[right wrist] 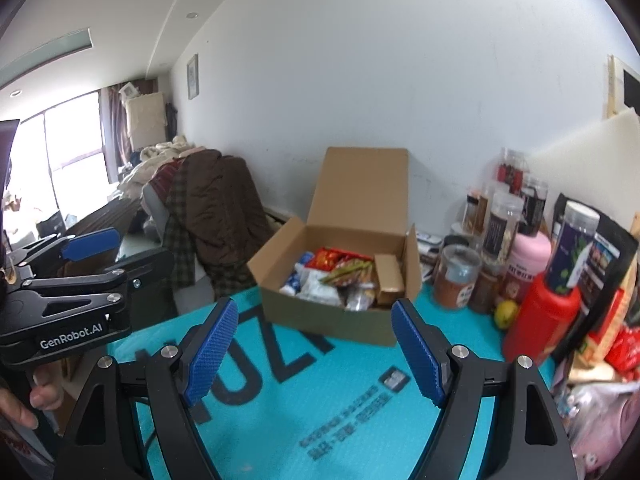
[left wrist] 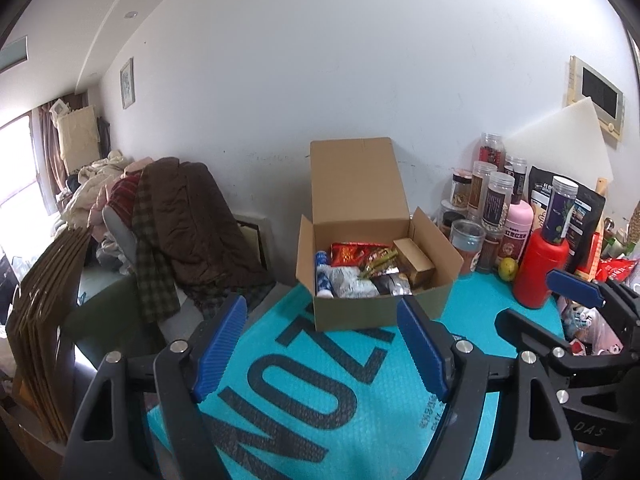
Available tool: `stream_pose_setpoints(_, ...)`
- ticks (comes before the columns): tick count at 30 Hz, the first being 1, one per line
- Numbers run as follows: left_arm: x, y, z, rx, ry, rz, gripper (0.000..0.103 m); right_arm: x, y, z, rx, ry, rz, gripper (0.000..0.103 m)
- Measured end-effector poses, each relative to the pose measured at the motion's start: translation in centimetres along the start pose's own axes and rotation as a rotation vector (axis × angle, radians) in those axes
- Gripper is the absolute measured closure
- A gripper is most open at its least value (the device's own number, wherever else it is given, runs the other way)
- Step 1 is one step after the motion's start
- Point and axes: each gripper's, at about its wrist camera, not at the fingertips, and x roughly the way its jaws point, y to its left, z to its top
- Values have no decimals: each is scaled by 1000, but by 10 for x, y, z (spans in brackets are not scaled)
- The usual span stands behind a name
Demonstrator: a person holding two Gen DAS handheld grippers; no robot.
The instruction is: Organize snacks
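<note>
An open cardboard box (left wrist: 372, 308) stands on the teal mat (left wrist: 304, 392), lid up against the wall. It holds several snacks: a red packet (left wrist: 352, 254), a small gold carton (left wrist: 414, 262), a blue-and-white tube (left wrist: 322, 276) and silver wrappers. The box also shows in the right wrist view (right wrist: 328, 316). My left gripper (left wrist: 322, 346) is open and empty, just in front of the box. My right gripper (right wrist: 312, 346) is open and empty, also short of the box; it appears at the right in the left wrist view (left wrist: 532, 300).
Jars and bottles crowd the right side: a red bottle (left wrist: 540, 272), a pink bottle (left wrist: 518, 232), a black pouch (left wrist: 580, 208), a lime (left wrist: 508, 268). More snack bags (right wrist: 600, 360) lie at far right. A clothes-draped chair (left wrist: 180, 224) stands left of the table.
</note>
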Motion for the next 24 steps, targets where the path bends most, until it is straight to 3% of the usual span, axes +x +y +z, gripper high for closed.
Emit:
stream_pose_setpoints(10, -7, 0, -24, -29, 26, 20, 25, -5, 8, -25, -5, 30, 15, 23)
stream_pose_setpoints(24, -13, 7, -31, -64, 29, 67, 25, 1, 16, -28, -36, 36, 83, 23)
